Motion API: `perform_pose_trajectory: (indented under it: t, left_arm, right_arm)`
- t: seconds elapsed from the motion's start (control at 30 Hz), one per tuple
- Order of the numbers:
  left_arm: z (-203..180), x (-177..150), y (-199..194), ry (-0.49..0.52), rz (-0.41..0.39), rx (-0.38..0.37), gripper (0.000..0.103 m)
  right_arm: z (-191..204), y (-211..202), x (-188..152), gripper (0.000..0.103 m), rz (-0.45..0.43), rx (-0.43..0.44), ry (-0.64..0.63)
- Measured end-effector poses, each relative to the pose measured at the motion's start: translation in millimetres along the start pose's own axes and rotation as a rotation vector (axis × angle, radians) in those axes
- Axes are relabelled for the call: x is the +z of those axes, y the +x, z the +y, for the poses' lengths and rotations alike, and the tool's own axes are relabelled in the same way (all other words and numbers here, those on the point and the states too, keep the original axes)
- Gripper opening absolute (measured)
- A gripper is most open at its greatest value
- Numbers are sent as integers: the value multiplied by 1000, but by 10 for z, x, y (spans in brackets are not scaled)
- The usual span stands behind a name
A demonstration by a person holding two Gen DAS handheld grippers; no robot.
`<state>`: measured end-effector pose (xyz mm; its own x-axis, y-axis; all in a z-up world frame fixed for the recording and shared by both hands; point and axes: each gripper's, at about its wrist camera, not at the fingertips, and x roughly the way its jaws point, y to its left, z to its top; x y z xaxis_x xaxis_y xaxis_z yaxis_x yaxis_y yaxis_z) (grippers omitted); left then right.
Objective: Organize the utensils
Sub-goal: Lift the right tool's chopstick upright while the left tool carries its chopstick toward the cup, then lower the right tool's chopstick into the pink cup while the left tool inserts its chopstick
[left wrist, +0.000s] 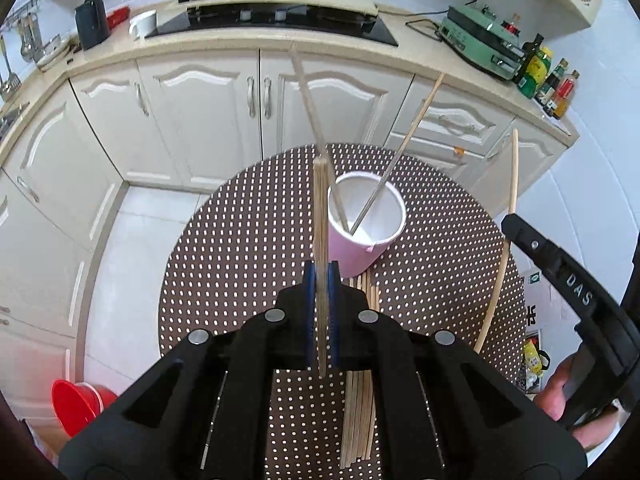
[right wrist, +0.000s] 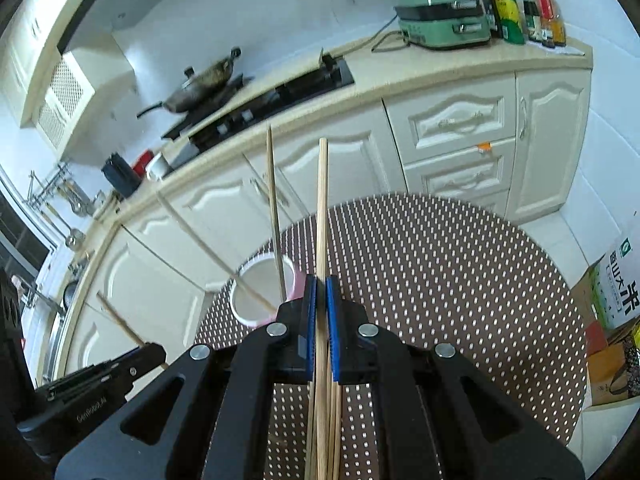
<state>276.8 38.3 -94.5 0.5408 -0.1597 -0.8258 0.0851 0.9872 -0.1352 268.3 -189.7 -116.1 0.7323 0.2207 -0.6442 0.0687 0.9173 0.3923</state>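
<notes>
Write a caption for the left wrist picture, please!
Left gripper lifts one wooden chopstick near the pink cup on the dotted table.

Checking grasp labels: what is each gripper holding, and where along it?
Left gripper: one wooden chopstick, pinched near its lower end. Right gripper: another chopstick, pinched around mid-length.

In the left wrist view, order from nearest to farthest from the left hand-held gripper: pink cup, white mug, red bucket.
1. Pink cup: just ahead, on the dotted table.
2. Red bucket: floor, lower left.
3. White mug: far counter, upper left.
</notes>
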Motion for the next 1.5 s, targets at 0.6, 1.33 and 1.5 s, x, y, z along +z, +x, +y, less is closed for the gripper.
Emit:
perform_pose_trajectory:
  t: [0.6,1.33,1.5]
  left_arm:
    - [154,387,-444,-40,-94,32,6]
    - [73,928,-719,-61,-182,-13,6]
    - [62,968,-585,-67,-164,-8,6]
  right_arm:
    - [280,-242,591,4,-182,58,-43]
    - [462,27,875,4,-345,-51,34]
    - [437,299,801,4,-321,-56,43]
